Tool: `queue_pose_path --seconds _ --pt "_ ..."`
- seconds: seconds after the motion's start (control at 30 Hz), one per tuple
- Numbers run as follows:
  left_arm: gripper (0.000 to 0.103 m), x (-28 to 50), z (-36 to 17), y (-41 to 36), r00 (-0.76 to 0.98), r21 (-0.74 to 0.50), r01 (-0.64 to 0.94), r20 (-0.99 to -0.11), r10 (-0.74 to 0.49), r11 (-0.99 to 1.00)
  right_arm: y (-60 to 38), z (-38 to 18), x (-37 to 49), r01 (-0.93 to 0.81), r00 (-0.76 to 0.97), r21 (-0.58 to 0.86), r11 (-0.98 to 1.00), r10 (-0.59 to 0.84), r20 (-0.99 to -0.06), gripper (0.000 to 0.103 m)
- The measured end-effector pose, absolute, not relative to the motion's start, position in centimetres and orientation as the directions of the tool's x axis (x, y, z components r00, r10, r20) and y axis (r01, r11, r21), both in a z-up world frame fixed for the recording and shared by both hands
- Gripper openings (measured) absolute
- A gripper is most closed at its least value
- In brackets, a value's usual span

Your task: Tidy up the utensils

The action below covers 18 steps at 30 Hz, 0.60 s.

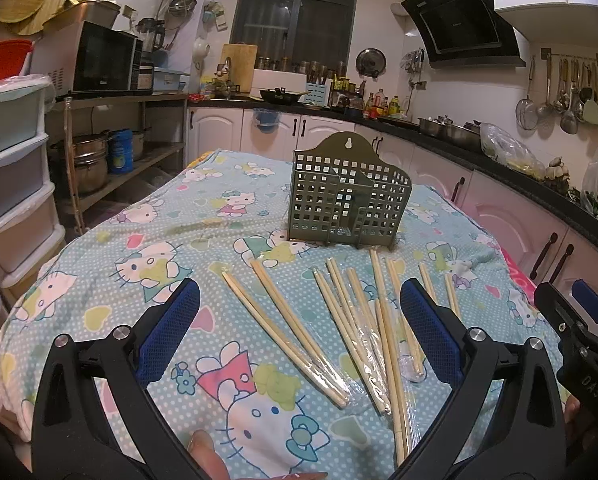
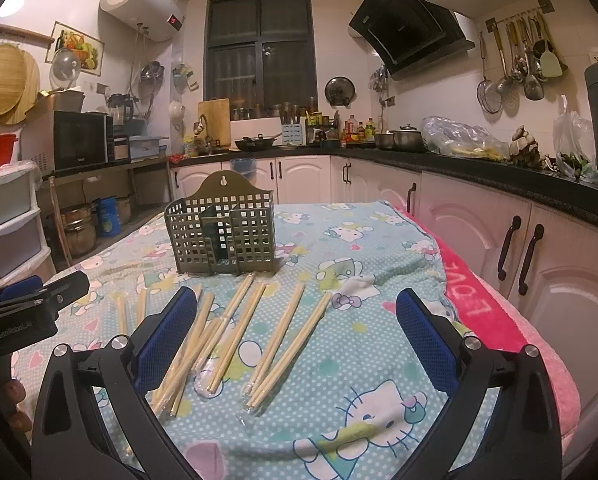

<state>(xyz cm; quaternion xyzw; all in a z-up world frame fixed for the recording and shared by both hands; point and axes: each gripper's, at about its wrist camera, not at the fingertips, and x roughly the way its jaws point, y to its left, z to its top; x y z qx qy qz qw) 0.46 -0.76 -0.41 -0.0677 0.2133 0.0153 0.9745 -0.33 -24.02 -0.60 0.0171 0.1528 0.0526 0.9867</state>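
Several pairs of wooden chopsticks in clear wrappers (image 1: 351, 320) lie fanned out on the Hello Kitty cloth, also in the right wrist view (image 2: 235, 332). A green perforated utensil holder (image 1: 349, 196) stands upright behind them, also in the right wrist view (image 2: 223, 232); it looks empty. My left gripper (image 1: 299, 312) is open and empty, hovering above the near ends of the chopsticks. My right gripper (image 2: 297, 320) is open and empty, above the right-hand pairs. Each gripper shows at the edge of the other's view: the right gripper (image 1: 579, 320) and the left gripper (image 2: 31, 300).
The table is covered by a light blue cloth (image 1: 139, 240) with a pink blanket (image 2: 491, 312) along its right edge. White cabinets and a black counter (image 2: 499, 176) run along the right and back. Plastic drawers (image 1: 15, 184) stand at the left.
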Motion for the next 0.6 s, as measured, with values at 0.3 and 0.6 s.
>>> queue_pose_path --seconds 0.3,0.6 --pt "0.092 0.68 -0.53 -1.11 0.909 -0.123 -0.058 -0.417 0.001 0.991 -23.82 -0.53 -0.41 -0.104 0.948 0.050 0.993 0.114 -0.297 0.097" --pt "0.092 0.66 -0.51 -1.06 0.909 -0.125 -0.056 -0.417 -0.001 0.991 -23.85 -0.62 -0.43 -0.101 0.948 0.052 0.994 0.112 -0.296 0.097"
